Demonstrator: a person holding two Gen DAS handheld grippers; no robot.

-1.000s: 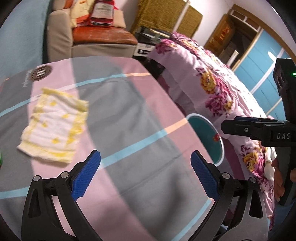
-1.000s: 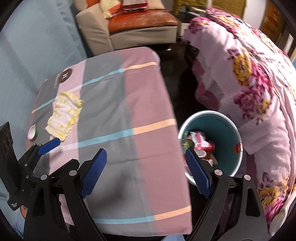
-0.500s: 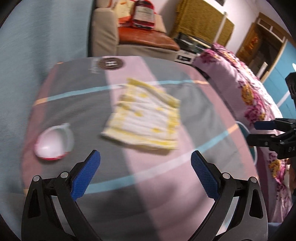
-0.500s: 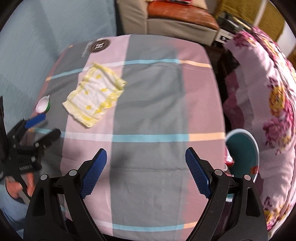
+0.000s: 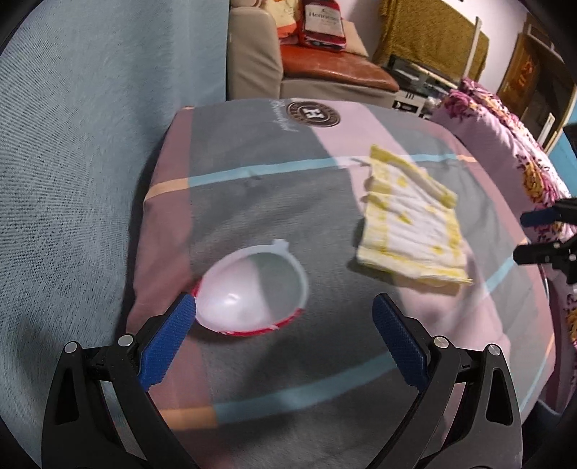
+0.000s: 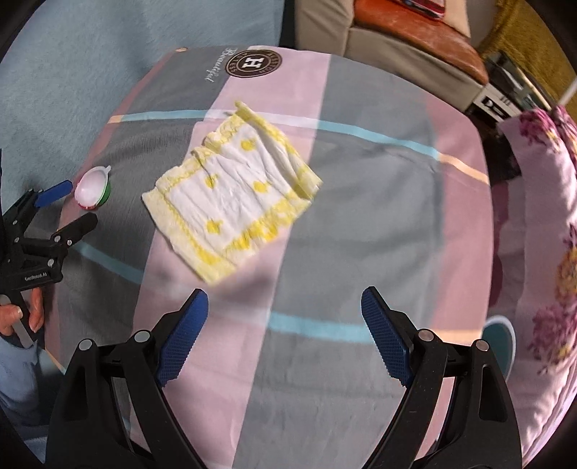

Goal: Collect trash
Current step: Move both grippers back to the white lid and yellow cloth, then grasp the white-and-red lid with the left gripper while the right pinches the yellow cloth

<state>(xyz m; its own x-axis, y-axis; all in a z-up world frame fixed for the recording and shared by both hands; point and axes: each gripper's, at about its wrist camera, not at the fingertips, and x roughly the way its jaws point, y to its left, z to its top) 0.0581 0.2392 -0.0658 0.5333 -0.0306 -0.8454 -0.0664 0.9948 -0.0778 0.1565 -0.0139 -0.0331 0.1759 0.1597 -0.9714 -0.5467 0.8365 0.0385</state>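
Left wrist view: the left tongs (image 5: 283, 324) gape wide, empty, over a plastic cup (image 5: 252, 288) on the bench (image 5: 252, 202). The right tongs (image 6: 285, 317) gape too, the yellow-edged cloth (image 6: 230, 194) just ahead.

The worktop (image 6: 378, 223) is covered by a cloth in pink and grey blocks crossed by thin blue and orange stripes, with a round dark emblem (image 6: 252, 63) printed near its far edge. Left of the worktop, a pale blue textured surface (image 5: 79, 151) is seen. Beyond the worktop's far edge, a beige armchair (image 5: 252, 61) with an orange-brown seat cushion (image 5: 335, 72) is placed, and a red packet (image 5: 322, 21) is laid on it. To the right of the worktop, a pink floral quilt (image 6: 541, 223) is spread. Behind the armchair, a mustard-yellow textile (image 5: 425, 36) is hung.
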